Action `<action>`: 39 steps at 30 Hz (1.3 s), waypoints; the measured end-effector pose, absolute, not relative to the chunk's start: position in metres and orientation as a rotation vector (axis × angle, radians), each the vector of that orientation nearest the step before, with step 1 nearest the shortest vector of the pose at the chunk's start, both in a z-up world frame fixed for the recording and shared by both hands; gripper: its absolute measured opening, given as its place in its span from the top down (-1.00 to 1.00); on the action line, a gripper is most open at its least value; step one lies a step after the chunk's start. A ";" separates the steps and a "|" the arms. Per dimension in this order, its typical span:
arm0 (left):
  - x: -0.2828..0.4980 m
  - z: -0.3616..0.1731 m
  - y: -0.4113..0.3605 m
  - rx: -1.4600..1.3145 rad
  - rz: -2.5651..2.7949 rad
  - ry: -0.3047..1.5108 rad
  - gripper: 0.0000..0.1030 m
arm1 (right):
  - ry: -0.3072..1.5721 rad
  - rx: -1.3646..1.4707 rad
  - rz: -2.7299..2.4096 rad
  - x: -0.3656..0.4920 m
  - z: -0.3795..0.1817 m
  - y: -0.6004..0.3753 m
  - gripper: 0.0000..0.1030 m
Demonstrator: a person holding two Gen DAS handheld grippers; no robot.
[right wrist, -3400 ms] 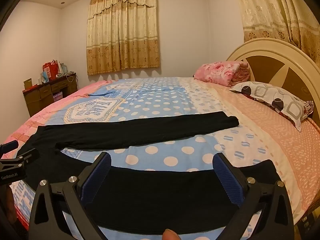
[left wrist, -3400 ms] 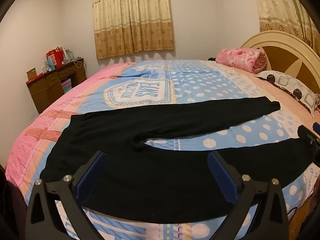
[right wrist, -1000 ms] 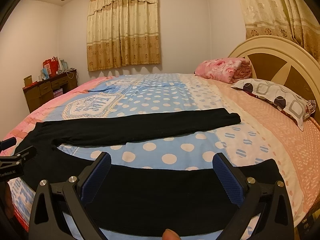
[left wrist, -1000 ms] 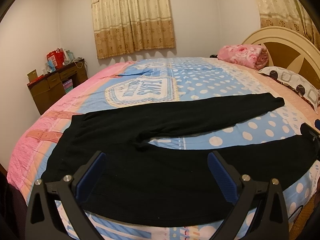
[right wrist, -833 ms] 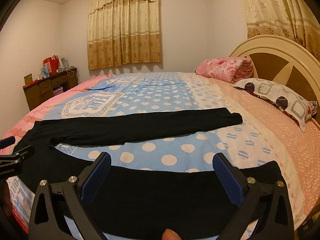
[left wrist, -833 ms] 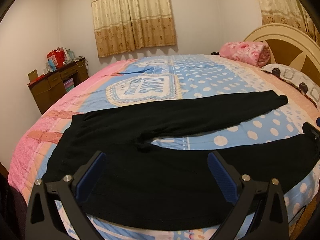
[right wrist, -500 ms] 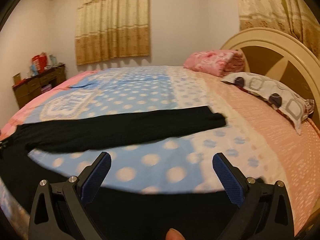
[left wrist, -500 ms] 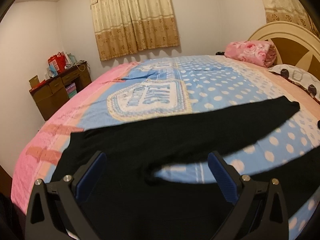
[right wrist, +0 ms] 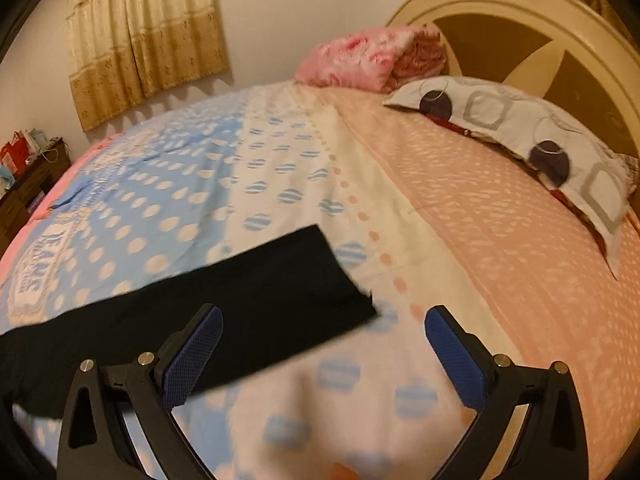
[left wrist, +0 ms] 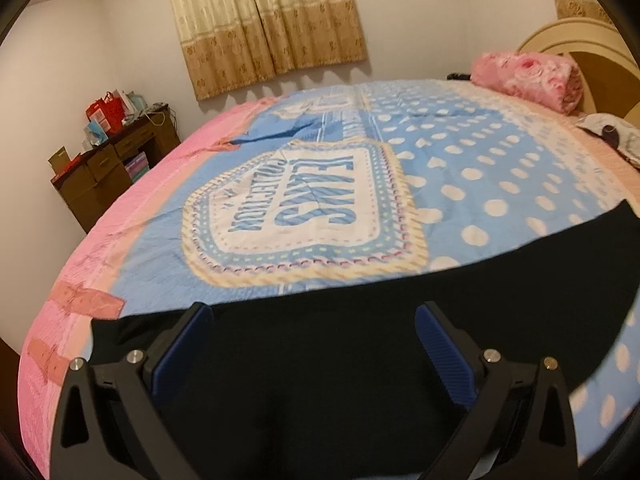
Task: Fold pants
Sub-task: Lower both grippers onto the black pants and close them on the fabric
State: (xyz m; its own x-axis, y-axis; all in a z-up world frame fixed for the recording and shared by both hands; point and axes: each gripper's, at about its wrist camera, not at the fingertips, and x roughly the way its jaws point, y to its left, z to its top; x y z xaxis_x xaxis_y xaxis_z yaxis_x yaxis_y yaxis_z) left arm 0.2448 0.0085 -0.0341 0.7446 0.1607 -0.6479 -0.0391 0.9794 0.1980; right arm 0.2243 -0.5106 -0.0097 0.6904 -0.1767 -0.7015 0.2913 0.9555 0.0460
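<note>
black pants flat on the bed, both tools spread wide

while the left hand-held gripper [left wrist: 314, 344] hovers with its fingers wide apart and holding nothing, the black pants [left wrist: 360, 320] lie flat on the bed [left wrist: 460, 168] directly beneath and between its blue ribbed pads, the dark matte cloth filling the lower view. the right hand-held gripper [right wrist: 324, 344] is likewise spread and empty; one long leg of the pants [right wrist: 248, 304] ends in a square cuff just ahead of its left pad, the right pad over bare quilt. the quilt is soft, dotted blue, pink and peach. a patterned pillow [right wrist: 520, 140] and a rolled pink blanket [right wrist: 368, 60] sit by the curved headboard [right wrist: 540, 32]. a brown wooden desk [left wrist: 108, 168] stands beside the bed.
</note>
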 end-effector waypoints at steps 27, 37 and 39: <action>0.292 -0.046 0.043 0.144 0.137 0.792 -1.00 | 0.969 0.208 -0.109 0.355 -0.063 -0.533 0.39; 0.268 -0.043 0.150 0.117 0.320 0.814 -1.00 | 0.915 0.239 -0.072 0.334 -0.052 -0.530 0.77; 0.265 -0.043 0.181 0.090 0.374 0.822 -1.00 | 0.906 0.226 -0.076 0.329 -0.049 -0.527 0.77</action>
State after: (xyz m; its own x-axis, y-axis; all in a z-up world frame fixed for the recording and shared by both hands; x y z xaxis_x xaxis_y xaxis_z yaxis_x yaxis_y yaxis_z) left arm 0.2649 0.1814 -0.0431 0.6194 0.3591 -0.6981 -0.2902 0.9310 0.2214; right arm 0.3292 -0.5270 -0.0488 0.6159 0.0301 -0.7872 0.1600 0.9737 0.1624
